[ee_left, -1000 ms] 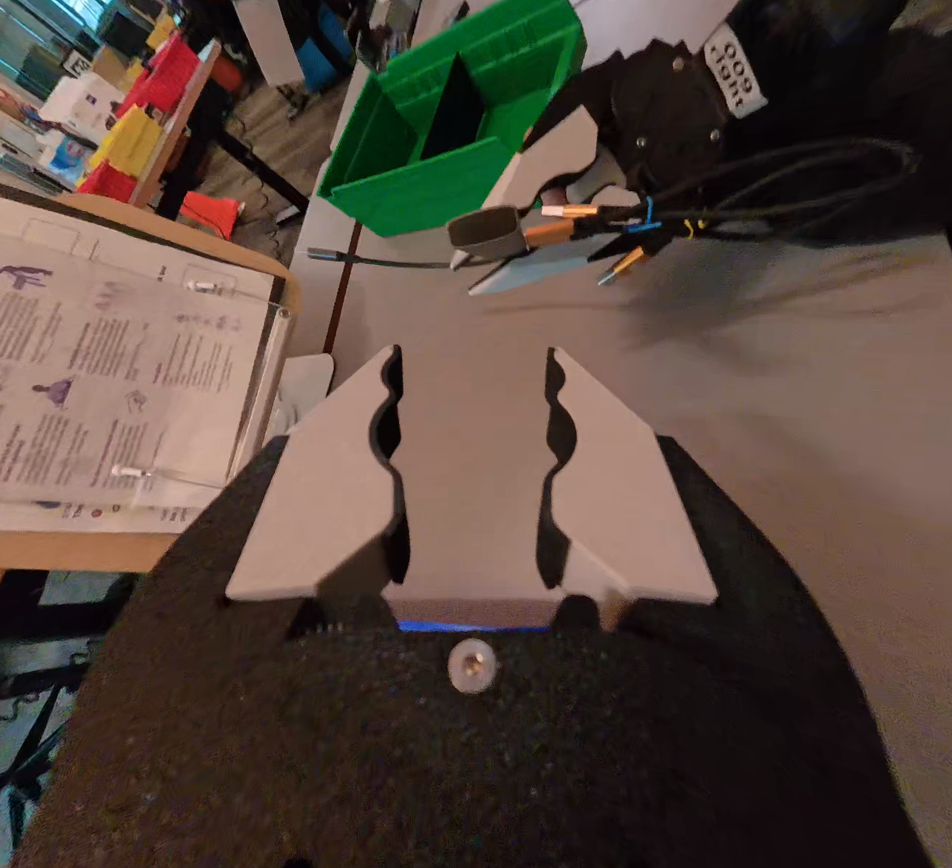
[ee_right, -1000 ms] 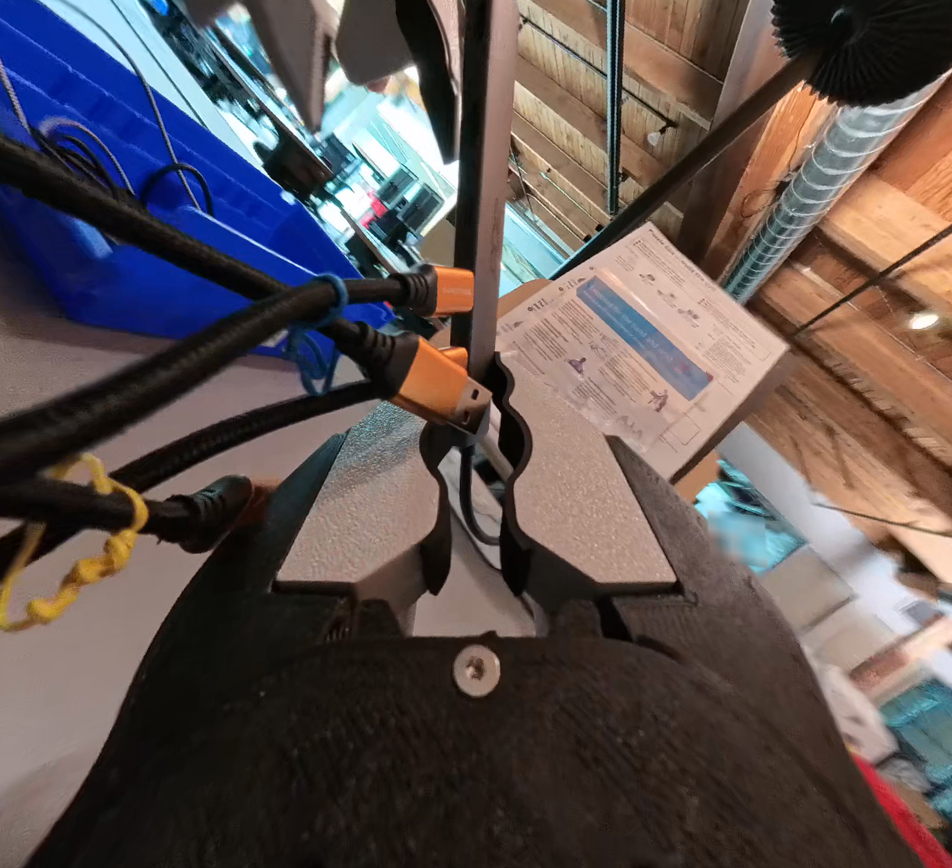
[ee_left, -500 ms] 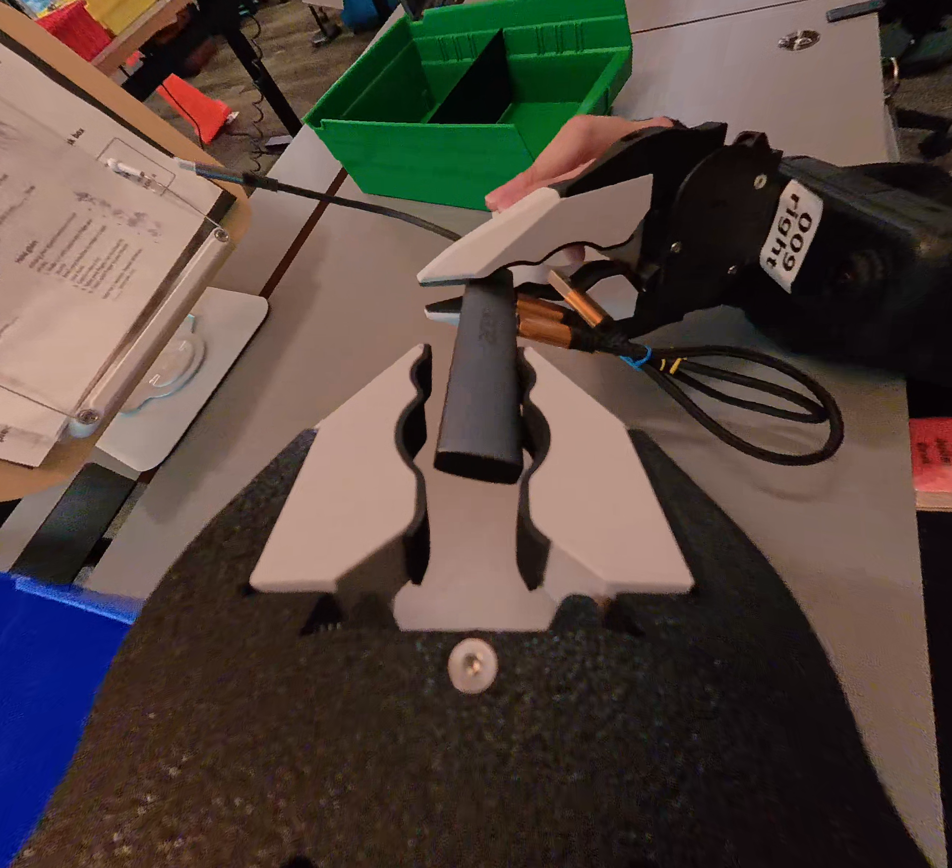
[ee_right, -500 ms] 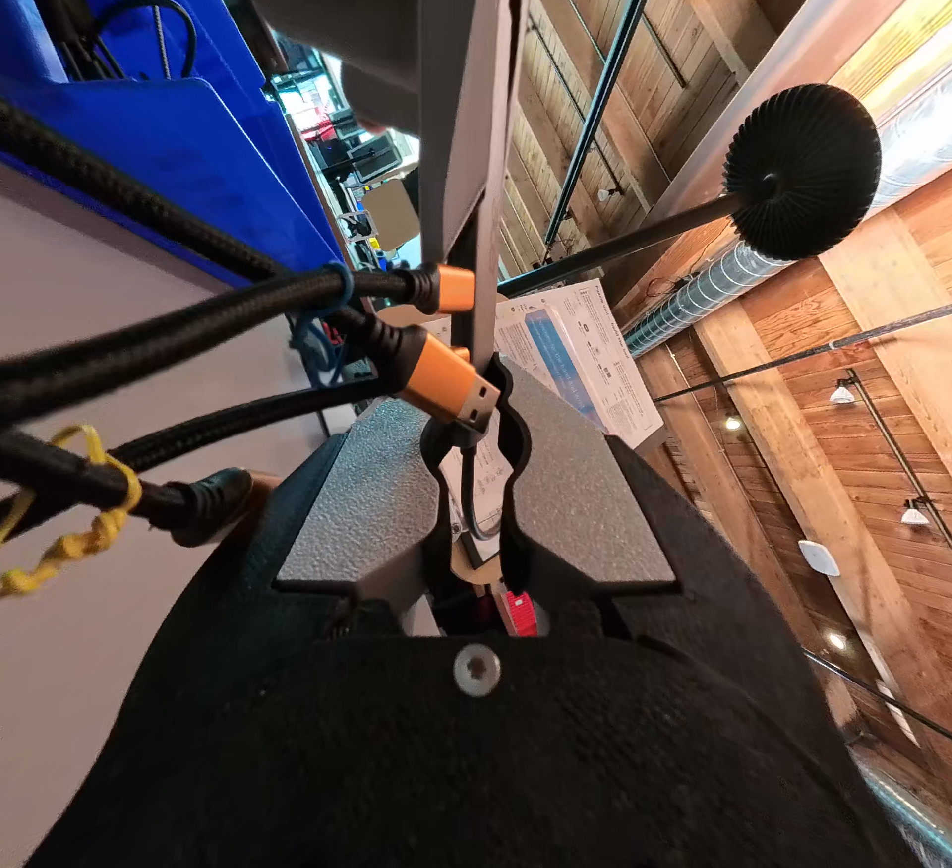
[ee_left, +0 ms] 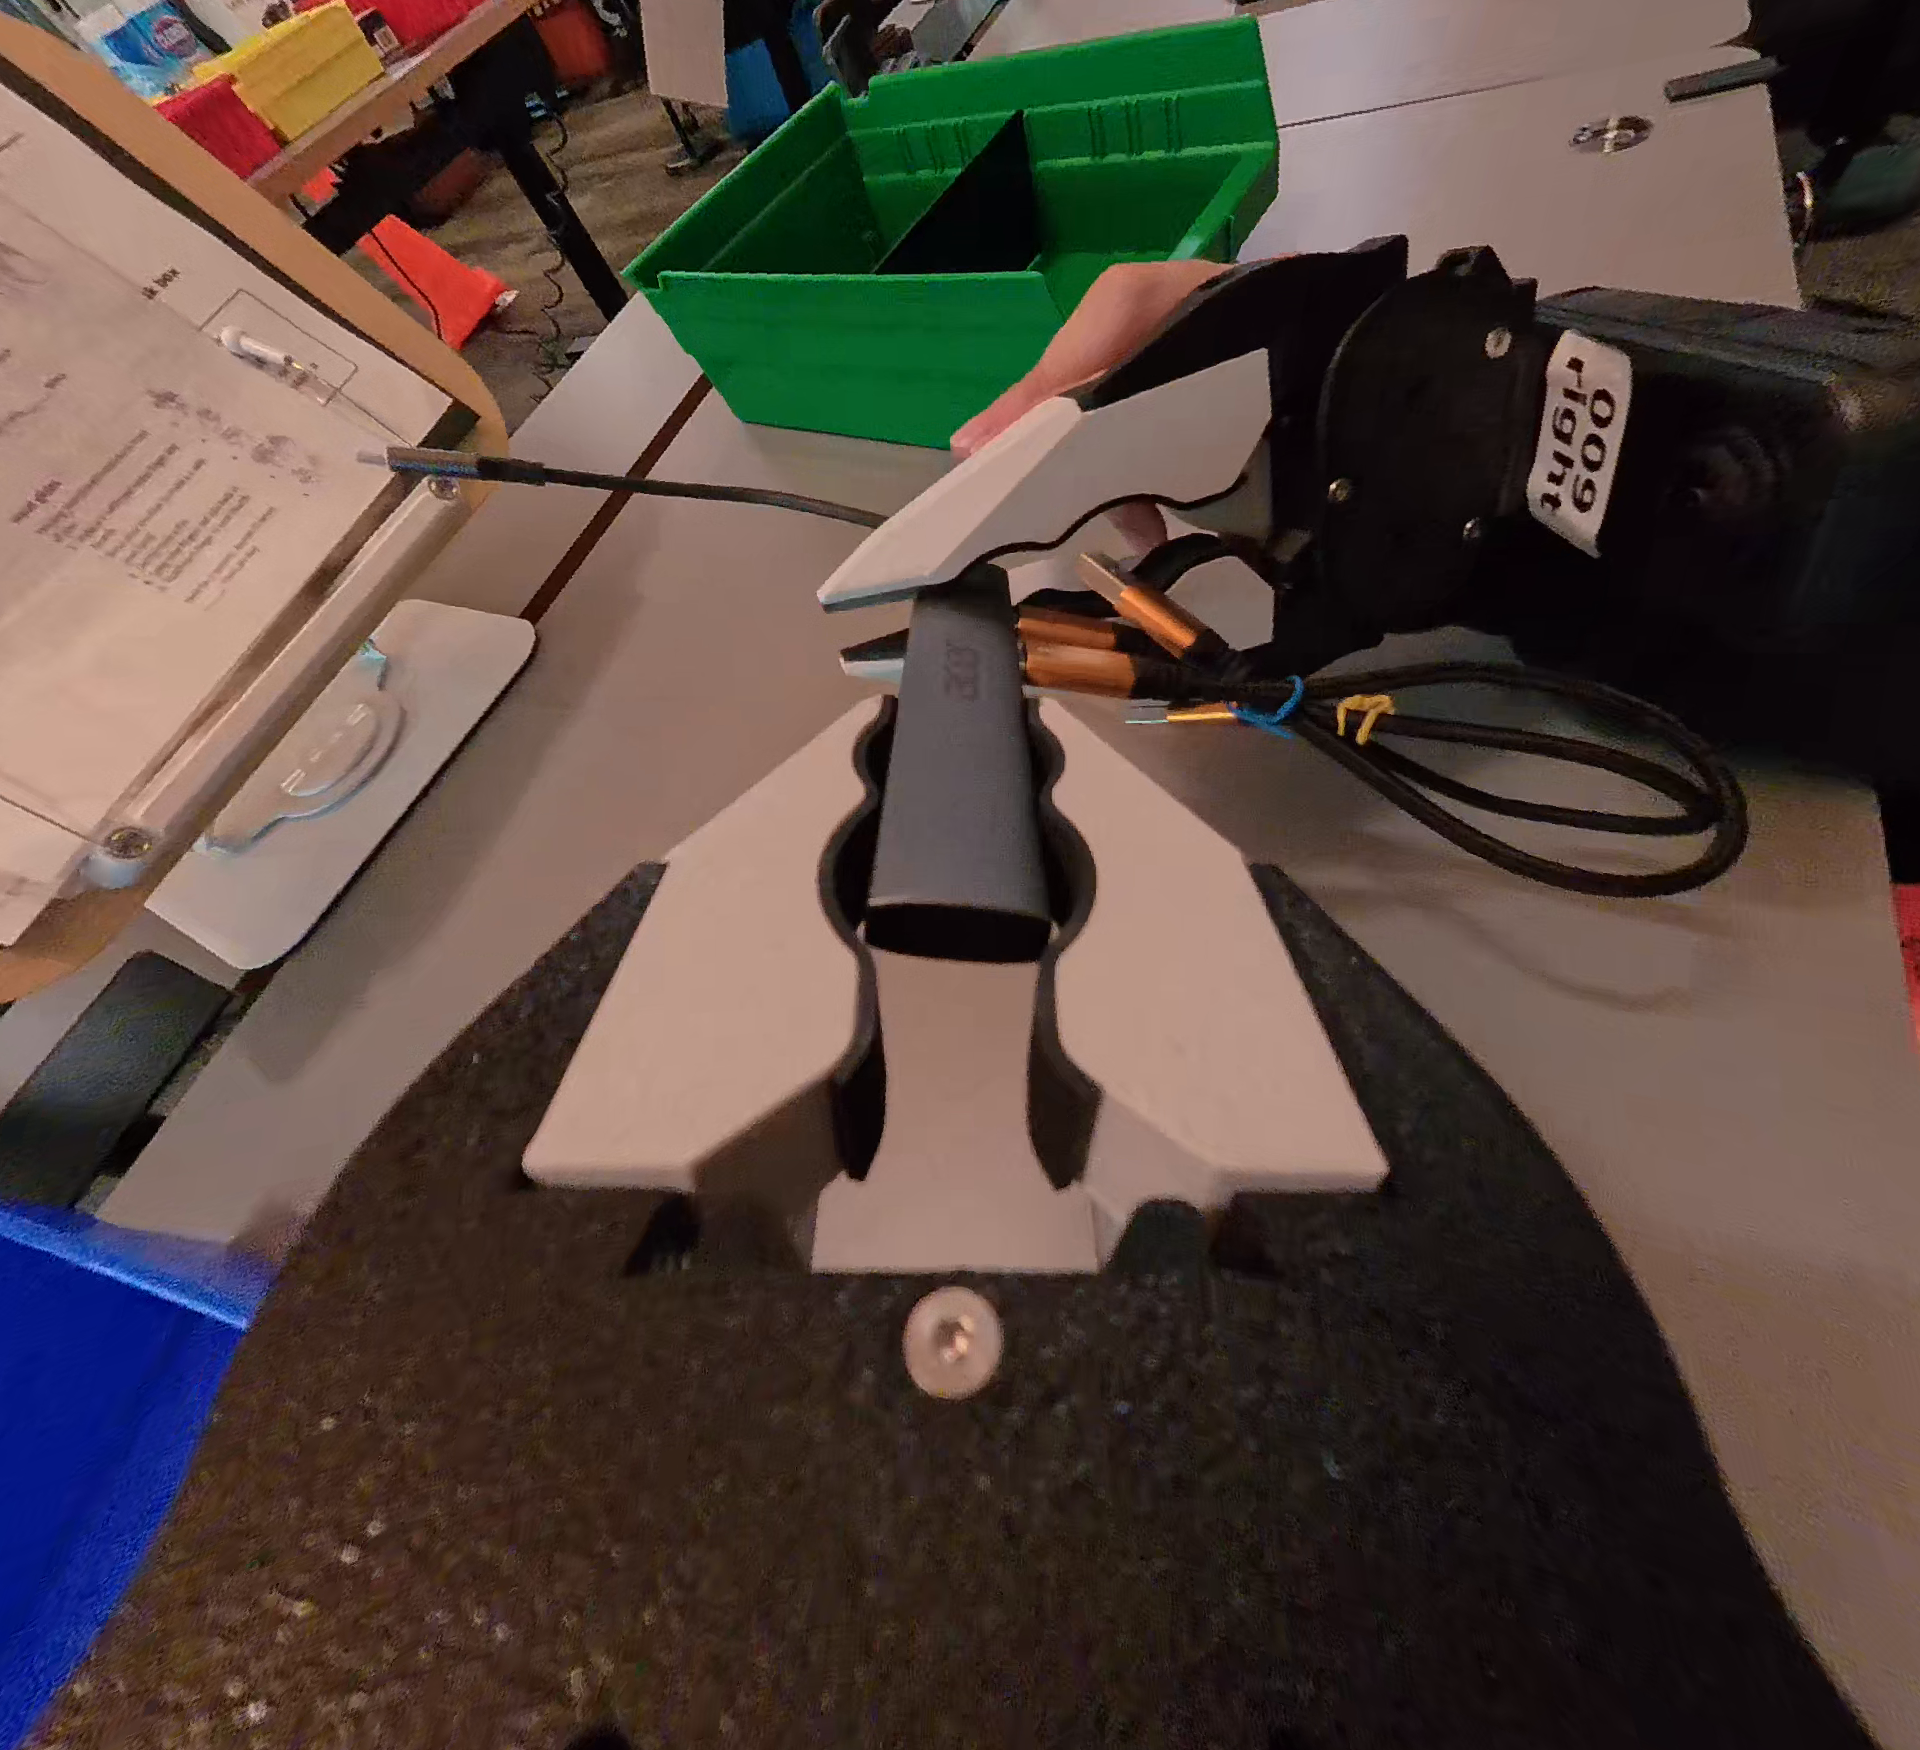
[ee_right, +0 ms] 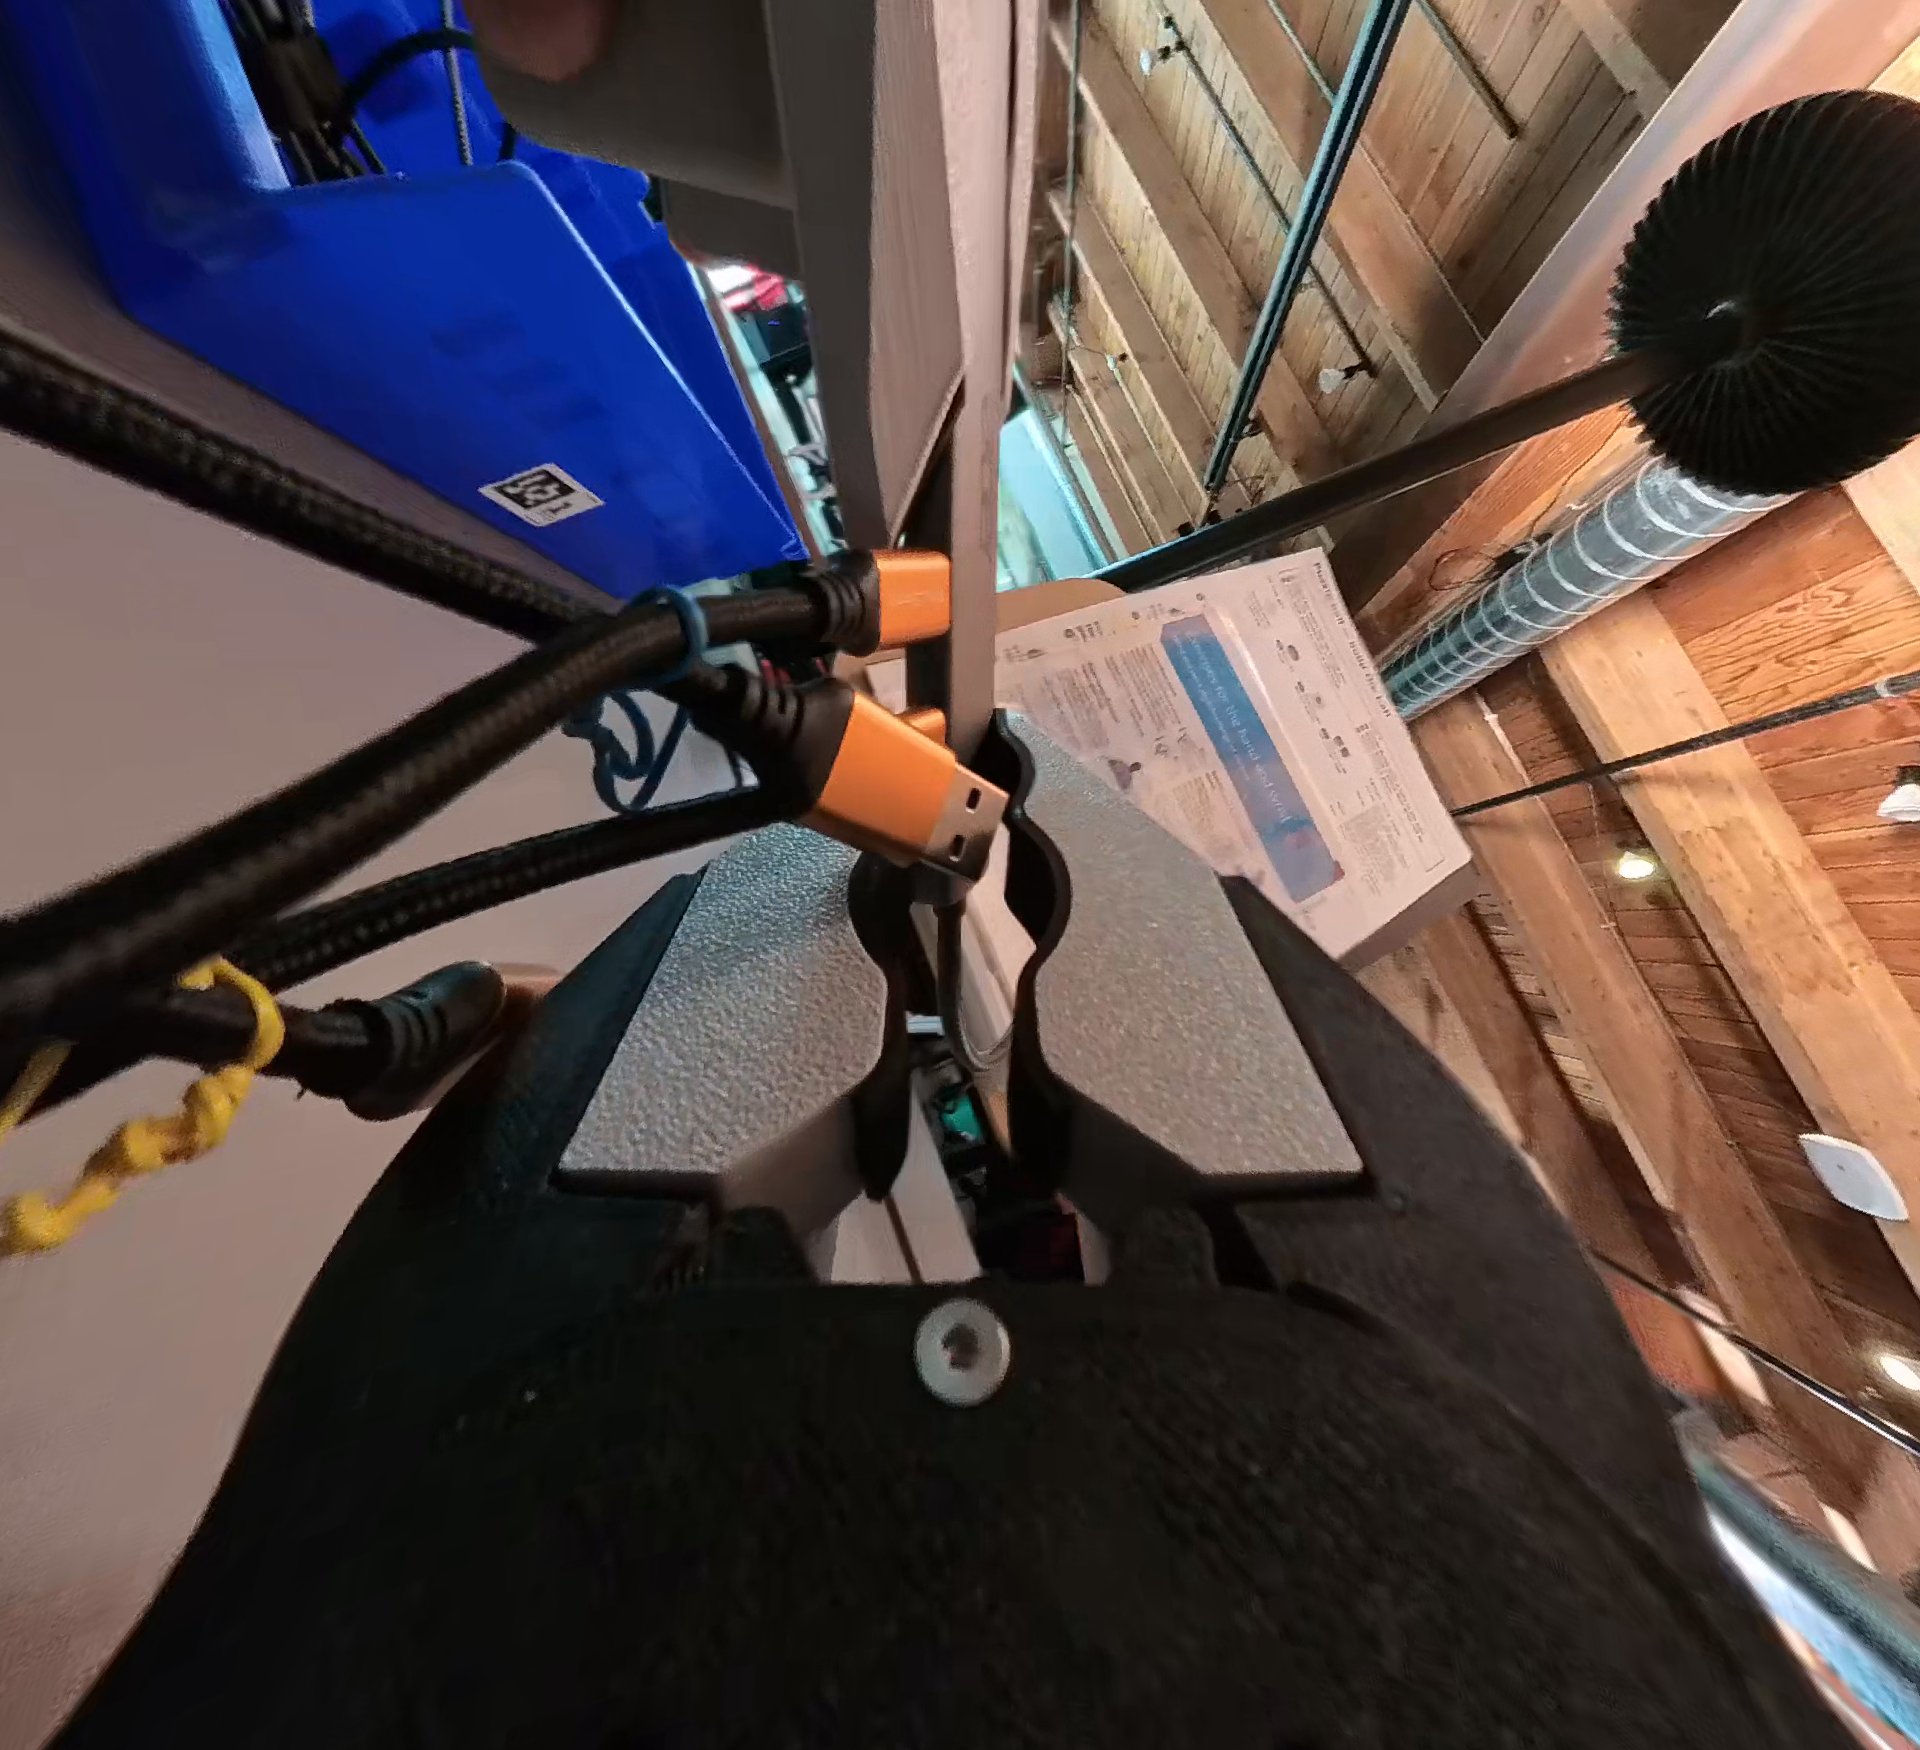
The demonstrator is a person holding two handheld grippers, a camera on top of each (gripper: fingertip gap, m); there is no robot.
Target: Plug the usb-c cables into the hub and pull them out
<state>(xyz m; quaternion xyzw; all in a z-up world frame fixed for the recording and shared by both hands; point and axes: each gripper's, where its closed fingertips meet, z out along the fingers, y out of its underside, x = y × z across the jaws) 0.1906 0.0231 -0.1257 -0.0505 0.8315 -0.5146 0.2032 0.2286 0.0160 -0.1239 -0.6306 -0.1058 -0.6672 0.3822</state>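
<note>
Both grippers hold the same thing. Left gripper [ee_left: 961,827] has its two grey fingers closed on the near end of the dark grey hub [ee_left: 961,765], which lies lengthwise between them, above the bench [ee_left: 1558,1025]. Right gripper [ee_left: 883,620] comes in from the right side and clamps the far end of the hub between its upper and lower finger; a hand [ee_left: 1101,339] is seen behind it.

In the right wrist view the hub [ee_right: 977,557] appears edge-on as a thin grey bar that goes into the narrow gap of this gripper [ee_right: 961,827].

Several black braided cables [ee_left: 1507,765] with orange plugs [ee_left: 1081,666] sit on the right side of the hub. Some plugs touch its side, one plug [ee_right: 914,807] points free with its metal tip bare. A blue tie [ee_left: 1283,703] and a yellow tie [ee_left: 1366,713] bind the cables, which loop on the bench toward its right edge.

Farther on the bench stands a green bin [ee_left: 956,246] with a black divider. At the left edge a board with printed sheets [ee_left: 156,505] stands tilted, and a thin dark cable [ee_left: 675,490] runs from the hub toward it. A blue bin [ee_left: 94,1388] is at the near left corner.
</note>
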